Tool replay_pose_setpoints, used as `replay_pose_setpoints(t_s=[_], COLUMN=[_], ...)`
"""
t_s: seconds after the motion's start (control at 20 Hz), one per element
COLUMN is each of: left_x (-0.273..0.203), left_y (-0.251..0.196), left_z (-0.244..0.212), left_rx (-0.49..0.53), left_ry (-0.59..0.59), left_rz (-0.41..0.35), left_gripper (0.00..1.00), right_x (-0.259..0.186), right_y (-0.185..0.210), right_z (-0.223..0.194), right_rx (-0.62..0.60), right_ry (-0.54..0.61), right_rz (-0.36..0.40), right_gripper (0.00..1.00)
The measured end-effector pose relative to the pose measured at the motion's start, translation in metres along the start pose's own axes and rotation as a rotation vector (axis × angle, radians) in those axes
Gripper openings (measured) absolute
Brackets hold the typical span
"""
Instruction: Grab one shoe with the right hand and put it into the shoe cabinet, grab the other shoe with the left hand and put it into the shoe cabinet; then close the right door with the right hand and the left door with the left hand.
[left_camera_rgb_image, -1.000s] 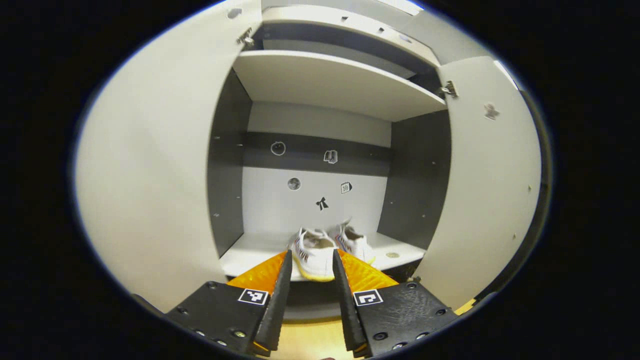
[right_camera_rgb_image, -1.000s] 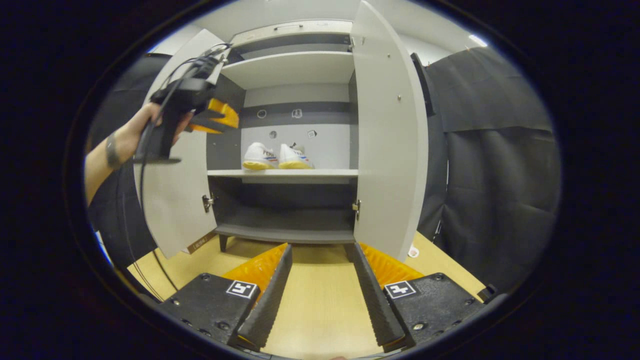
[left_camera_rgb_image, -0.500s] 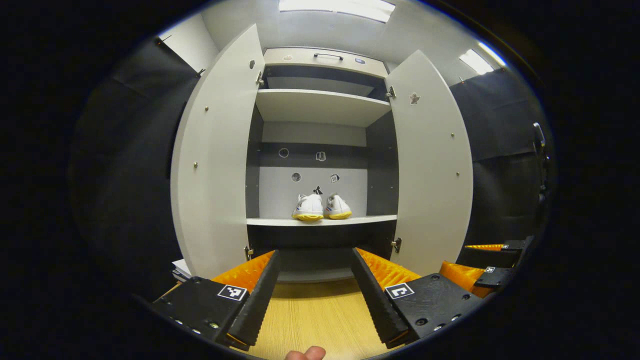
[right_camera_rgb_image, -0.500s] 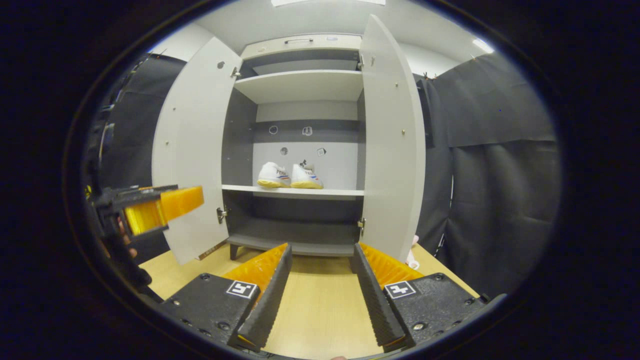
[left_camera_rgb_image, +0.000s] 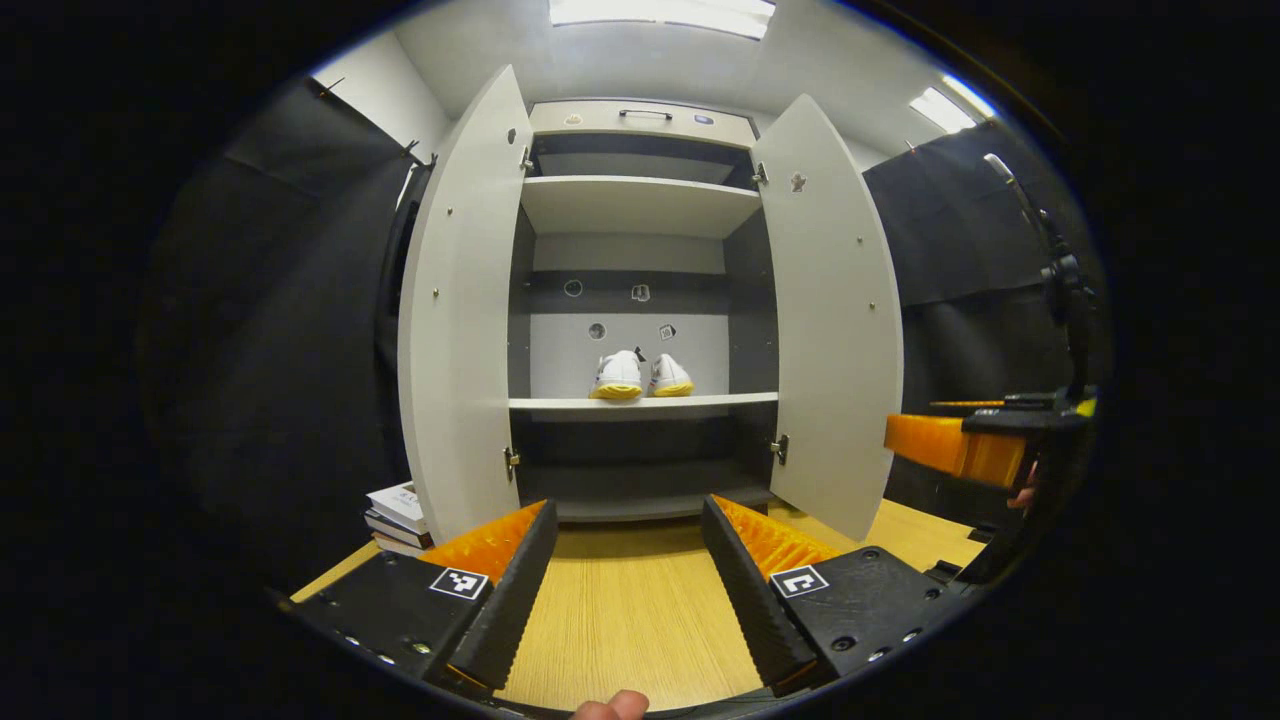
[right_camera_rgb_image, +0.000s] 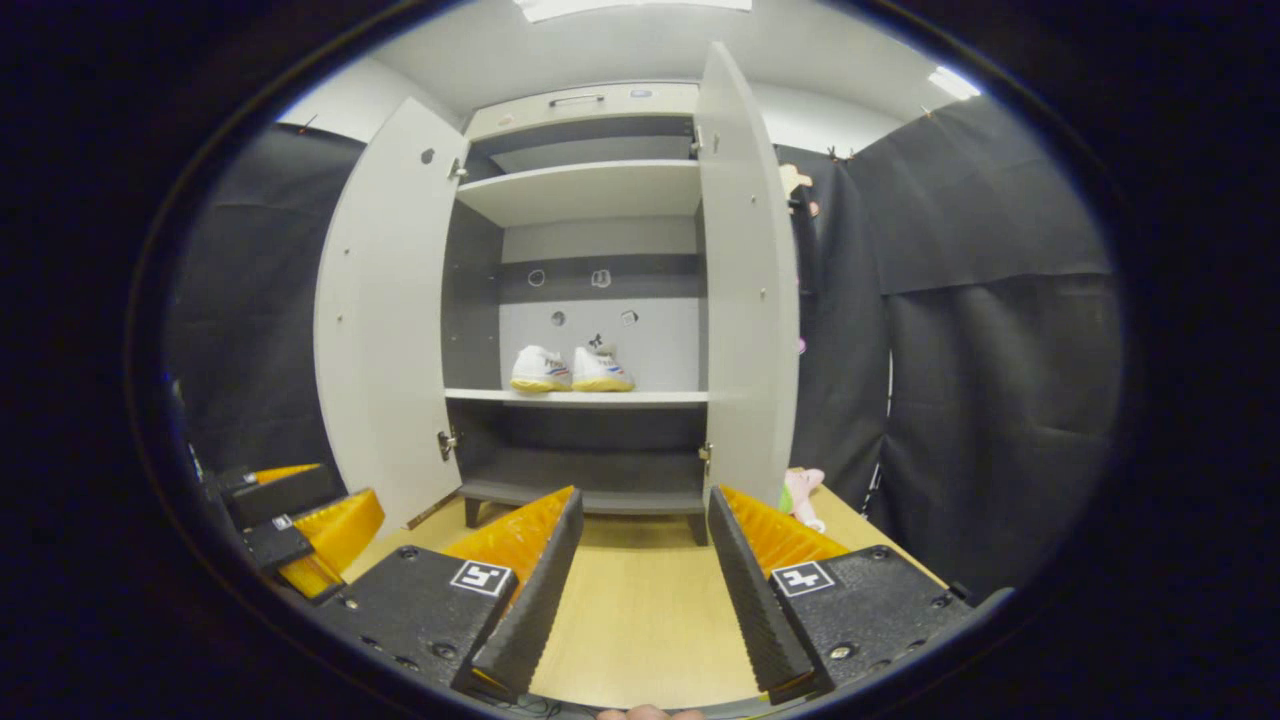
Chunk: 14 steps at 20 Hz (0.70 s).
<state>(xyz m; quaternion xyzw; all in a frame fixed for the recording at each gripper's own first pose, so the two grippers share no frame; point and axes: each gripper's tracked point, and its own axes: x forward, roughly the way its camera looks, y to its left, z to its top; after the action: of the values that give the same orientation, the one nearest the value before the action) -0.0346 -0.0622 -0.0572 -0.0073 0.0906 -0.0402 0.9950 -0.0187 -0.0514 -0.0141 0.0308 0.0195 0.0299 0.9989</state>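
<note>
**Both shoes shelved, doors yet to close**

Stood well back from the tall white two-door shoe cabinet (left_camera_rgb_image: 640, 205), on the pale wooden floor (left_camera_rgb_image: 620, 620). Pair of white low sneakers with yellow soles (left_camera_rgb_image: 640, 377) side by side, touching or nearly so, on the cabinet's middle shelf (left_camera_rgb_image: 640, 403), toes outward, set back from the shelf edge. Same pair (right_camera_rgb_image: 570, 369) seen from the right gripper view. Left gripper (left_camera_rgb_image: 625, 580) empty, black-and-orange fingers spread wide. Right gripper (right_camera_rgb_image: 640, 580) likewise spread, nothing between its fingers.

Flat white right door (right_camera_rgb_image: 750, 300) swung out nearly edge-on; flat white left door (left_camera_rgb_image: 455, 320) also fully open. Placing judged done; closing the right door judged next. Best done by bringing the right gripper round to the outer face of the right door, near its free edge, far from the hinges, then pushing in a smooth arc until flush. No grasp needed. Left gripper best kept outside the cabinet opening meanwhile. Small stack of books (left_camera_rgb_image: 395, 515) on the floor beside the left door.
</note>
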Motion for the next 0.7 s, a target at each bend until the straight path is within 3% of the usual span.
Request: replay_pose_setpoints(t_s=[0.4,0.7], left_x=[-0.008,-0.009], left_y=[0.002,0.003], left_z=[-0.011,-0.016], left_rx=[0.012,0.028], left_ry=[0.024,0.038], left_rz=[-0.007,-0.010], left_gripper=[0.87,0.87], right_x=[0.002,0.033], right_y=[-0.095,-0.149], right_z=[0.066,0.133], right_rx=[0.013,-0.004], right_ry=[-0.107,-0.175], right_rz=[-0.151,-0.207], right_gripper=[0.84,0.84])
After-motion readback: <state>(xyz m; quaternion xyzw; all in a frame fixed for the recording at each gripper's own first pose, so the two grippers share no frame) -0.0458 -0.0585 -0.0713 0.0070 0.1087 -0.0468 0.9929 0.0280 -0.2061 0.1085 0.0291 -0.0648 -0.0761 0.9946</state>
